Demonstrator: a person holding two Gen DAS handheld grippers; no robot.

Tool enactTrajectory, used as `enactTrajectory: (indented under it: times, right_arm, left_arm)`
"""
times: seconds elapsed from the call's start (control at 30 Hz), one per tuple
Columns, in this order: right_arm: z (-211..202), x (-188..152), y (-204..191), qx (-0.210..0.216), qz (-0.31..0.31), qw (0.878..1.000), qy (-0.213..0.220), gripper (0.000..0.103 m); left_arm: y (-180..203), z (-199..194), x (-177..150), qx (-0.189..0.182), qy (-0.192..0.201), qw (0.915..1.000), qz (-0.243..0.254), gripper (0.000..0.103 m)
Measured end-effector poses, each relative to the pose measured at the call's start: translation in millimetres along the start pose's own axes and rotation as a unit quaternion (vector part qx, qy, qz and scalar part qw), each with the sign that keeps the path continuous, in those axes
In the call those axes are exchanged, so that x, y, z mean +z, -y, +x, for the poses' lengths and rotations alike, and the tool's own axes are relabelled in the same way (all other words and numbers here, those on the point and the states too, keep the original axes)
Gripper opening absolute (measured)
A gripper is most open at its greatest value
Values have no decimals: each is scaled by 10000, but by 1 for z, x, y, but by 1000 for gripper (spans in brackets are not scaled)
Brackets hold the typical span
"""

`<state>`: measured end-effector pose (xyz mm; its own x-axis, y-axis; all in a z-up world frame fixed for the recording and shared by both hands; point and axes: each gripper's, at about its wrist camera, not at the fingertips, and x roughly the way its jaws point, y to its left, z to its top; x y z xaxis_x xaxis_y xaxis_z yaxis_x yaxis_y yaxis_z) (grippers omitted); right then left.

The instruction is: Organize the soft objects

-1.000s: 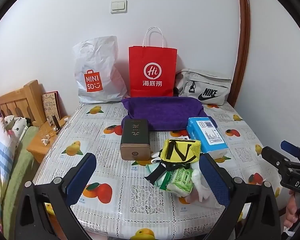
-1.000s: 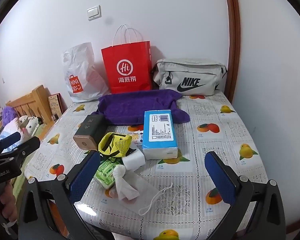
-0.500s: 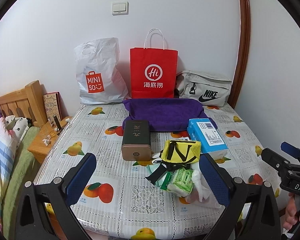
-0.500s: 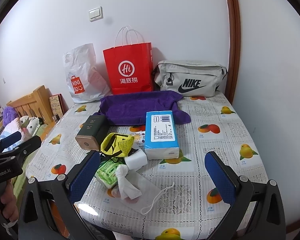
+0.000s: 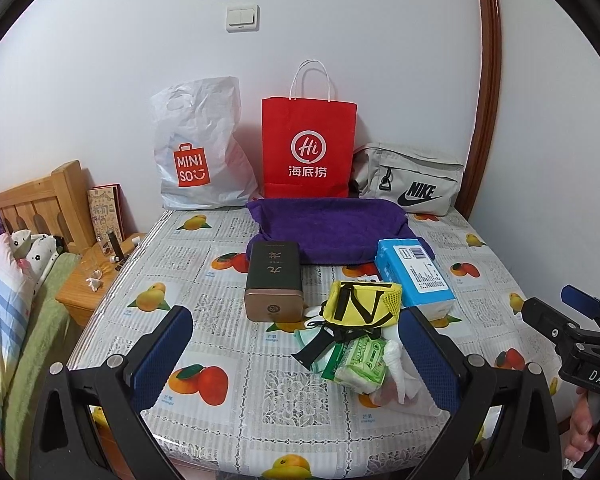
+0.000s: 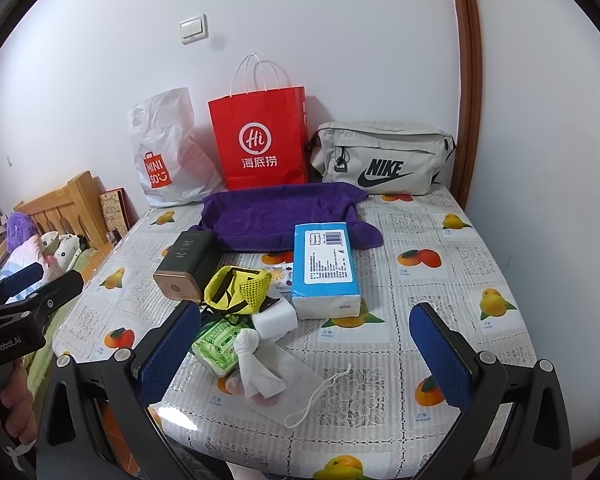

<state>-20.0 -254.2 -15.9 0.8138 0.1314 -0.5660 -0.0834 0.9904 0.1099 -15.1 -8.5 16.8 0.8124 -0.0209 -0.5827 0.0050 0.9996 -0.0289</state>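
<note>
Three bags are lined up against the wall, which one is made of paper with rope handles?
The red bag in the middle. It stands stiff and upright with white rope handles, unlike the crinkled white plastic Miniso bag and the grey Nike pouch.

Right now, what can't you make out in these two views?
- Insides of the red paper bag and grey Nike bag: their own walls, both views.
- White face mask: left view, blue pad covers it.
- Small bedside clutter: too small.
</note>
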Motion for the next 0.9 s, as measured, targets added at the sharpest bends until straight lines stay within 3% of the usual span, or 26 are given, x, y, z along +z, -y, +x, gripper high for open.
enactTrajectory:
  times: [0.9]
  right_arm:
    - [-4,0,-4,31,-10,10000,20,103]
  left_arm:
    - [-1,-2,-1,-6,27,10000,-3,103]
